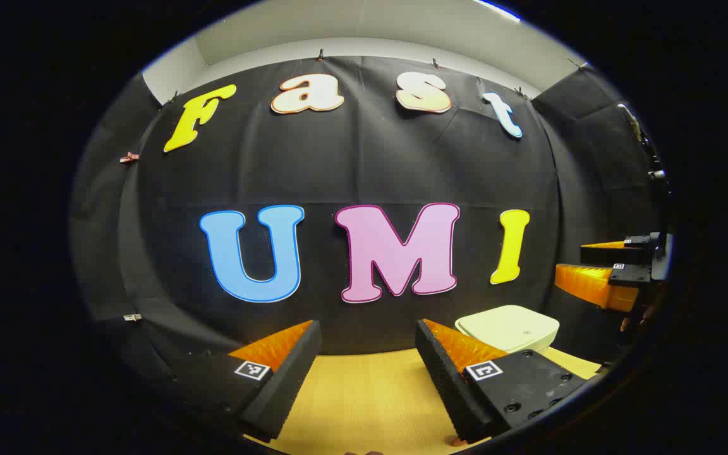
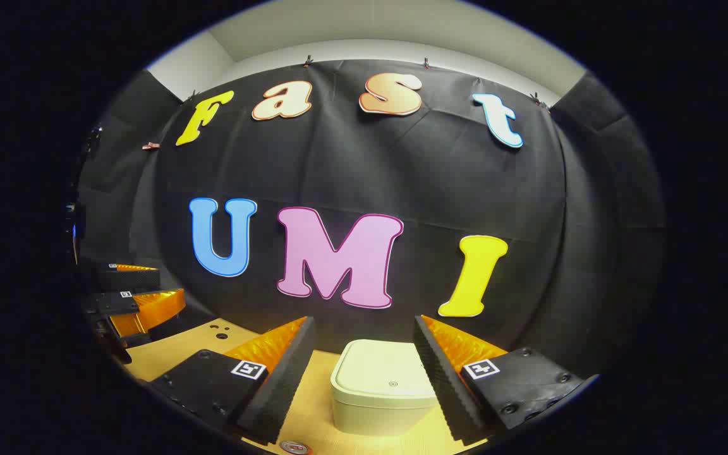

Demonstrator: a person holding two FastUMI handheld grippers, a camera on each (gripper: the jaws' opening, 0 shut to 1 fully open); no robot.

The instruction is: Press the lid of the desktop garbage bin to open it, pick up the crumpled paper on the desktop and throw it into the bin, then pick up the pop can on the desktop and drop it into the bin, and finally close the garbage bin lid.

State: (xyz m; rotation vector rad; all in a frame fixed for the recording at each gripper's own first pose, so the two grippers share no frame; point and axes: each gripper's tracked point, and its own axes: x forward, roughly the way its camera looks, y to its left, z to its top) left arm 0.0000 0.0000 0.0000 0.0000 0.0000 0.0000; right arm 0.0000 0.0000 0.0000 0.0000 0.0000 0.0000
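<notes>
I count one garbage bin (image 2: 384, 387), lid closed, at 6 o'clock in my right gripper view. I hold two grippers: my left gripper (image 1: 367, 360) and my right gripper (image 2: 361, 357), each with two fingers. One wooden table (image 1: 364, 398) lies beneath.

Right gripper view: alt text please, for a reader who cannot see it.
A pale garbage bin with its lid closed stands on the wooden desktop, seen between the open fingers of the right claw. The left claw shows far left, open, against the black cloth wall.
</notes>
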